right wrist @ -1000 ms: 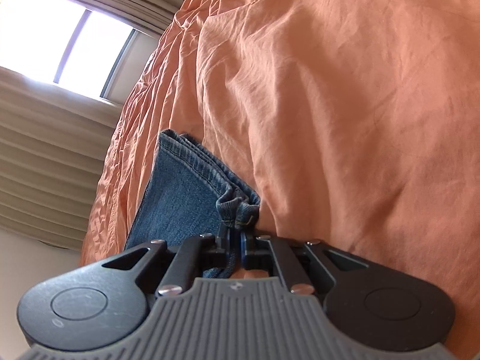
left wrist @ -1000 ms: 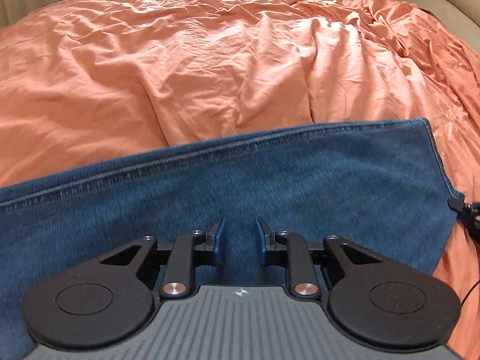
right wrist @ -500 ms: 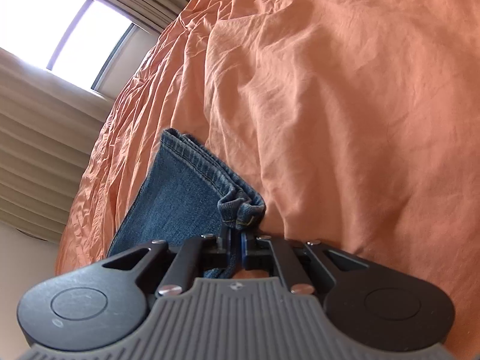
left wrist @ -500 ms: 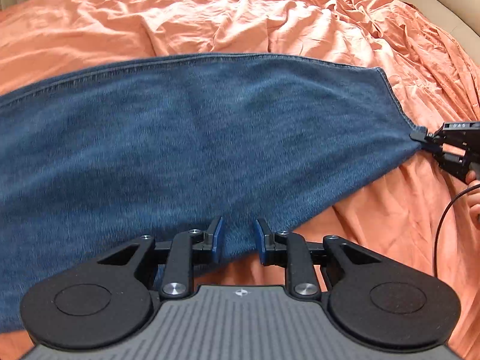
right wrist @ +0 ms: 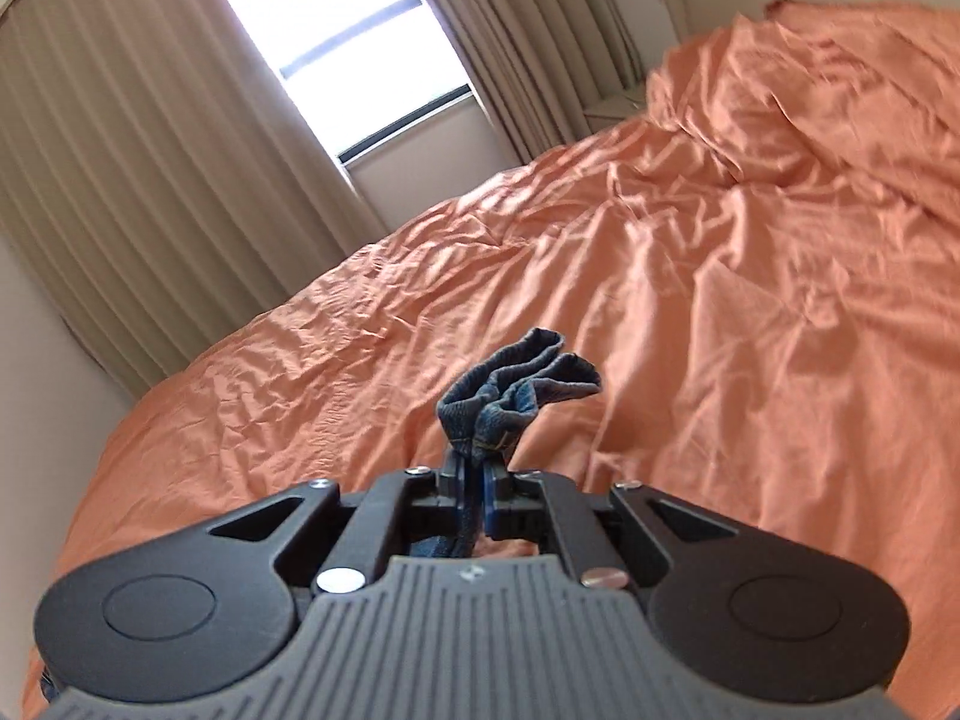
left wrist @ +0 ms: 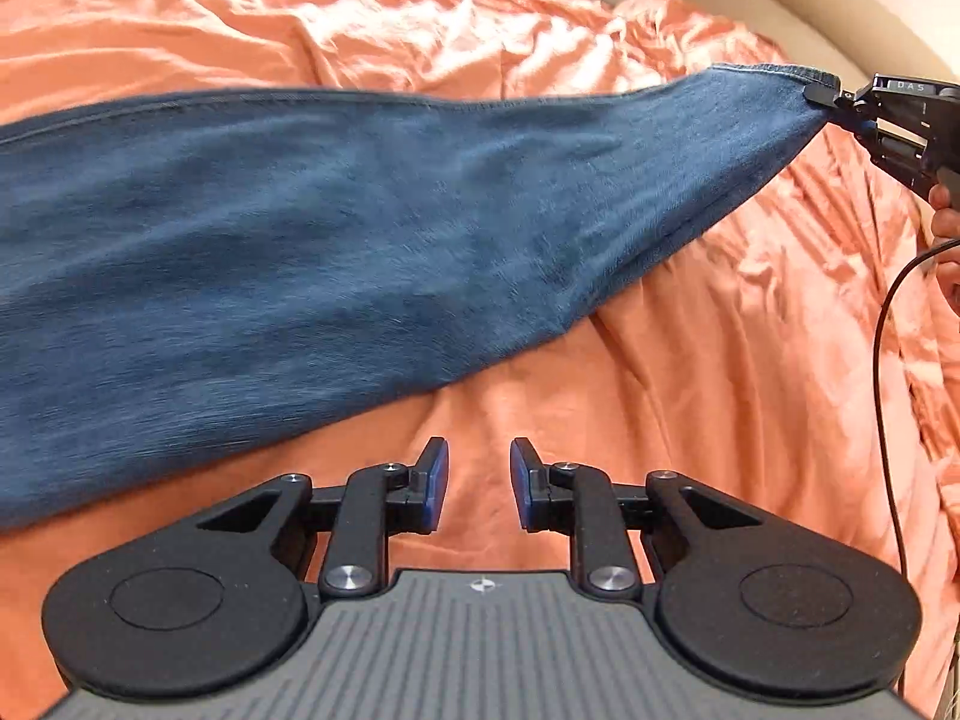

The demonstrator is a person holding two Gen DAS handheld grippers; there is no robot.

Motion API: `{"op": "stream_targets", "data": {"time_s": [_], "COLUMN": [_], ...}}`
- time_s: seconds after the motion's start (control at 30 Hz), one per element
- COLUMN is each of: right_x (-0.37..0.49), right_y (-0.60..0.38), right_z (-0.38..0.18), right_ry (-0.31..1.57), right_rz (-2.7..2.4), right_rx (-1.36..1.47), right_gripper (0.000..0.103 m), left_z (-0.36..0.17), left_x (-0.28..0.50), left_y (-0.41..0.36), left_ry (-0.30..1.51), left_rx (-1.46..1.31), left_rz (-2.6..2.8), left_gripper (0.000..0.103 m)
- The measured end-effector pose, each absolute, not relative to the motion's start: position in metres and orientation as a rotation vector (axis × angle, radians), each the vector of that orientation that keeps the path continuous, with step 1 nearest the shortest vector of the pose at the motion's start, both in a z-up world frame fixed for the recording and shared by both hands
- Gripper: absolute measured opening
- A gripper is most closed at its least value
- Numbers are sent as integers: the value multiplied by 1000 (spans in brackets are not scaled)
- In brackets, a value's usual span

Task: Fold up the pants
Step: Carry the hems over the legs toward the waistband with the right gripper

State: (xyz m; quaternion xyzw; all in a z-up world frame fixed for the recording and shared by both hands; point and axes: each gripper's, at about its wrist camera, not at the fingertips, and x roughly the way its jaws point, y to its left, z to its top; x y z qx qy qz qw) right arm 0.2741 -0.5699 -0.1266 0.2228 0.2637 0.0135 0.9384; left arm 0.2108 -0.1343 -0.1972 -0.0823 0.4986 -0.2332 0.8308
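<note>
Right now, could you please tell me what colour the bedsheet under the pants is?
The bedsheet is orange, plain and wrinkled; the left wrist view shows it best.

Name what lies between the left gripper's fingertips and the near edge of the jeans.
Only bare orange bedsheet lies between the left gripper and the jeans, shown in the left wrist view.

Left wrist view angled down over bedspread, right wrist view shallower toward window, sharing bedspread

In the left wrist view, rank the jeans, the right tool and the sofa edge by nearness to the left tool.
1. jeans: just ahead-left of the left tool, lifted.
2. right tool: upper right, clamping the hem.
3. sofa edge: top right, beyond the bedding.
</note>
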Motion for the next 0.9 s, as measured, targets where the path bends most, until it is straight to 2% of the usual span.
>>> {"op": "stream_targets", "data": {"time_s": [0.3,0.5,0.63,0.77,0.83,0.9], "right_x": [280,282,287,281,270,260], "right_y": [-430,-325,-263,-204,-178,-162], "right_z": [-48,-35,-68,-141,-178,-207], "right_ry": [450,434,517,692,793,863], "right_rz": [135,231,295,364,403,430], "right_rx": [236,136,147,122,84,46], "right_gripper": [0,0,0,0,0,0], "left_z": [-150,-130,-129,-136,-141,-147], "left_x": [207,210,210,209,208,207], "left_y": [-36,31,67,93,106,113], "left_ry": [928,854,835,840,848,854], "left_rx": [-277,-357,-392,-439,-468,-487], "left_rz": [-384,-305,-259,-235,-235,-236], "left_gripper": [26,29,29,29,32,40]}}
